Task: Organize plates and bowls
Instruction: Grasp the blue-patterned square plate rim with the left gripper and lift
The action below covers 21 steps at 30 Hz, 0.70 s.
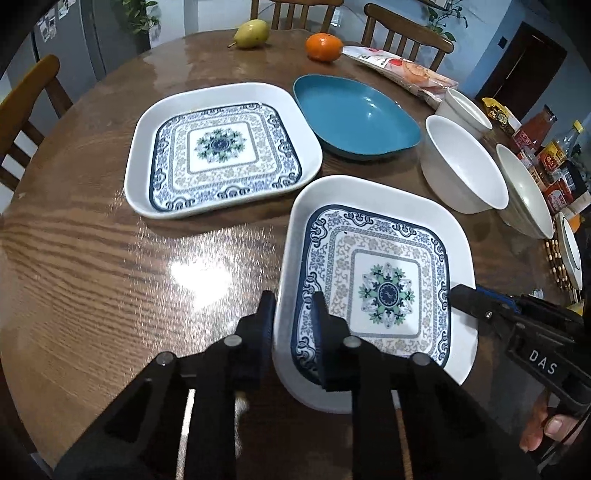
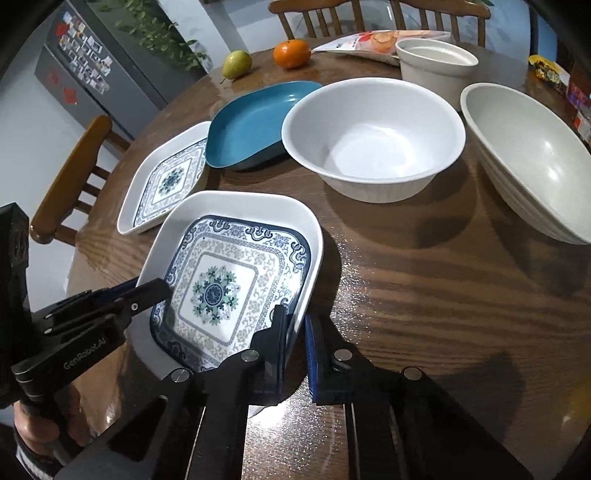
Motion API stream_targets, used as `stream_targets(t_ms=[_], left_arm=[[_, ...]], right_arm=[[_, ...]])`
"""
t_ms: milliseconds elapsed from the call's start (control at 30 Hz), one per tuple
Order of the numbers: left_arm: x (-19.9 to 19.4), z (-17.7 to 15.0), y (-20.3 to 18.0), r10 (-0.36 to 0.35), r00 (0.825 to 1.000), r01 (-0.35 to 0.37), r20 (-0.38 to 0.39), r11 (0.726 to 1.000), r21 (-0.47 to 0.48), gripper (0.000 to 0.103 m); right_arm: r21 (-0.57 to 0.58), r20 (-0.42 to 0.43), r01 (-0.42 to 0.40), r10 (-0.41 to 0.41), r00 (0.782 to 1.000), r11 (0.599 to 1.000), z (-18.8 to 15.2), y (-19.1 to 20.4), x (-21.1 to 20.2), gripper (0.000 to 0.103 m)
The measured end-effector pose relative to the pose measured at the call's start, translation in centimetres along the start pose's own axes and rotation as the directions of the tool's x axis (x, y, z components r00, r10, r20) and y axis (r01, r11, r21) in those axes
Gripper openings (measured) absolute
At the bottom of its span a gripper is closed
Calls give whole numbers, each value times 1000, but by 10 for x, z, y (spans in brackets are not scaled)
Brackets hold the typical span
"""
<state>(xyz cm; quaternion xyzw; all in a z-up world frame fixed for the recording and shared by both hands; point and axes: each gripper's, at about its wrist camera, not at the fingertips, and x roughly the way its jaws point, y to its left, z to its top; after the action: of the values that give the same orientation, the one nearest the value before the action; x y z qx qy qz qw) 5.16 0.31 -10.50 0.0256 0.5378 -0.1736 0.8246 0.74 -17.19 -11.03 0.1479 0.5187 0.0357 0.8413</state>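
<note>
A square white plate with a blue floral pattern (image 1: pixel 384 273) is near me, held at two edges. My left gripper (image 1: pixel 293 306) is shut on its left rim, one finger outside and one inside. My right gripper (image 2: pixel 295 317) is shut on its right rim; it shows in the left wrist view (image 1: pixel 461 295). The plate (image 2: pixel 236 269) seems tilted, slightly off the table. A matching second plate (image 1: pixel 221 147) lies flat farther back, also in the right wrist view (image 2: pixel 162 181). A blue oval dish (image 1: pixel 354 114) sits beside it.
A white bowl (image 2: pixel 373 136), a large grey-white bowl (image 2: pixel 532 158) and a white cup-like bowl (image 2: pixel 436 62) stand at right. A pear (image 1: pixel 251 33), an orange (image 1: pixel 323 46), snack packets (image 1: pixel 406 70) and sauce bottles (image 1: pixel 543 147) line the far edge. Wooden chairs (image 2: pixel 70 177) surround the round table (image 1: pixel 110 258).
</note>
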Motion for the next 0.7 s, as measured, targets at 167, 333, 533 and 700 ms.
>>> stream_targets(t_ms=[167,333,533,700], left_arm=[[-16,-15,-14,-5,1000,5,14,1000,22,16],[-24,-24,-48,-35,999,33,19,995,96,16],[-16,-34,-87,-59,998,58,3,984,170,16],[-6,-37,-96,-48,999,51,-21,981,185,16]], right_arm=[[-4,17,-1,1,1000,1000,-8,-3,-17,11],[37,49,14,-16,999,999,-22,-23,-44,11],[96,55,55,-60,997,994,-39,-52,-62,11],[128,39,62,-68,997,990,-50,-66,-61,11]])
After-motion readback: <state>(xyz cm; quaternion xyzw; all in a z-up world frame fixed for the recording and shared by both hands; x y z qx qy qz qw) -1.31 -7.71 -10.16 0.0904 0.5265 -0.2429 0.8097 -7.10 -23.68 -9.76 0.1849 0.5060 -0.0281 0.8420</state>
